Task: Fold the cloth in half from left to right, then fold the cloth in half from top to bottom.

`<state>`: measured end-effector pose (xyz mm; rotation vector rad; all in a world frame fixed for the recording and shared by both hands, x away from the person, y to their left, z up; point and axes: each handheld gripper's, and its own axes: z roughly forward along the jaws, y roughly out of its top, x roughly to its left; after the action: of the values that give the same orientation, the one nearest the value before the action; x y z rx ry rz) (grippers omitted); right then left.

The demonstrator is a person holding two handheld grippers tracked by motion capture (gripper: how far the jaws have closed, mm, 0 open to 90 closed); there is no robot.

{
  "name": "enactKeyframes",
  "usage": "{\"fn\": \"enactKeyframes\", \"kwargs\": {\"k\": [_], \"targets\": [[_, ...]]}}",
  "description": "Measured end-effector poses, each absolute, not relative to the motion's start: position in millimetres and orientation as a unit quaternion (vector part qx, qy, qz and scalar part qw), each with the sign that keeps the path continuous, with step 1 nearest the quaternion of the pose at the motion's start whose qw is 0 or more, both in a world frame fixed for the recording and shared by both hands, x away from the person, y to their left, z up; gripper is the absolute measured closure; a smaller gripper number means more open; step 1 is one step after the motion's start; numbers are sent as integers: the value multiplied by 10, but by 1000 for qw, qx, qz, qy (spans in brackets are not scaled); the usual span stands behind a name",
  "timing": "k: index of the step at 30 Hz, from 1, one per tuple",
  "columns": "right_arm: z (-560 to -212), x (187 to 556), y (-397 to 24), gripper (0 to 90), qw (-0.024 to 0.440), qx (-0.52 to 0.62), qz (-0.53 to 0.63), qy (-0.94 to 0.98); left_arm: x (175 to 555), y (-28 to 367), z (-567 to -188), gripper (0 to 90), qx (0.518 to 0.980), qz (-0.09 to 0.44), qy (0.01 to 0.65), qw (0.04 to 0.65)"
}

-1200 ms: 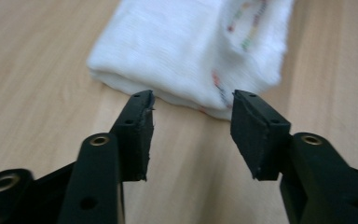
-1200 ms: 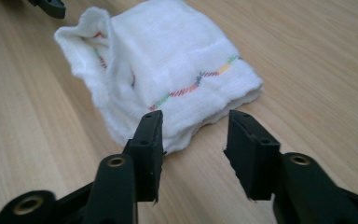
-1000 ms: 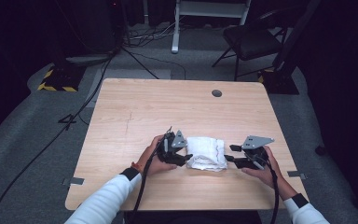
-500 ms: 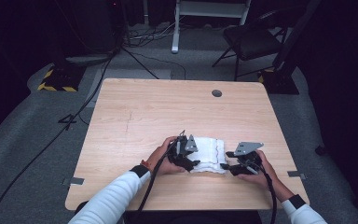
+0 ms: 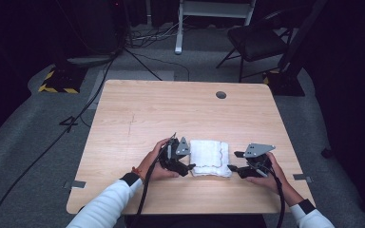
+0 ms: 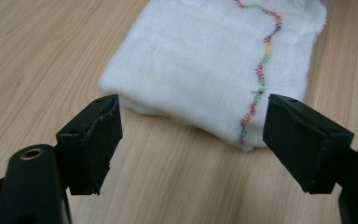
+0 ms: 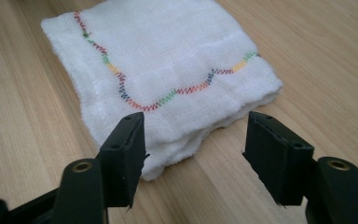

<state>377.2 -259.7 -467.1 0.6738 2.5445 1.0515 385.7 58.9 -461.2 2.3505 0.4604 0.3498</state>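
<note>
A folded white cloth point(image 5: 211, 157) with a wavy multicolour stitched line lies flat on the wooden table point(image 5: 171, 114), near its front edge. My left gripper point(image 5: 190, 166) sits at the cloth's left side, jaws pointing at it. In the left gripper view the cloth point(image 6: 200, 60) lies just beyond the left gripper point(image 6: 191, 135), whose jaws have just been opening with bare wood between them. My right gripper point(image 5: 233, 161) is at the cloth's right side. In the right gripper view the right gripper point(image 7: 193, 149) has also just been opening, and a corner of the cloth point(image 7: 168, 60) lies in front of its jaws, unpressed.
A round cable hole point(image 5: 221, 94) sits near the table's far edge. Grey tape tabs point(image 5: 77, 184) mark the table's side edges. On the floor behind stand a dark chair point(image 5: 256, 42) and a white stand point(image 5: 214, 9), with cables point(image 5: 138, 57) running past.
The cloth, bunched between the grippers a second ago, now lies flat and folded. The left gripper went right over the cloth and has drawn back left. Both grippers have let go.
</note>
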Motion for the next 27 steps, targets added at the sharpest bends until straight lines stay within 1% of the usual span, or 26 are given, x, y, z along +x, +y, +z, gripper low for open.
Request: {"fn": "enactKeyframes", "kwargs": {"k": [8, 12, 17, 20, 23, 27], "targets": [[-4572, 3765, -2721, 332, 175, 247, 364, 881, 3758, 869, -4541, 185, 915, 150, 172, 332], [-4538, 3730, -2834, 320, 187, 256, 360, 877, 3674, 1031, -4514, 195, 916, 171, 178, 318], [-4511, 3675, -3008, 313, 205, 270, 356, 871, 3560, 1239, -4514, 200, 910, 196, 200, 306], [-4514, 3659, -3063, 312, 210, 275, 354, 869, 3532, 1388, -4516, 199, 905, 199, 218, 307], [-4538, 3642, -3147, 304, 217, 283, 347, 867, 3533, 1520, -4545, 198, 905, 204, 229, 296], [-4578, 3623, -3274, 295, 216, 300, 343, 864, 3523, 1675, -4604, 194, 903, 205, 242, 290]]}}
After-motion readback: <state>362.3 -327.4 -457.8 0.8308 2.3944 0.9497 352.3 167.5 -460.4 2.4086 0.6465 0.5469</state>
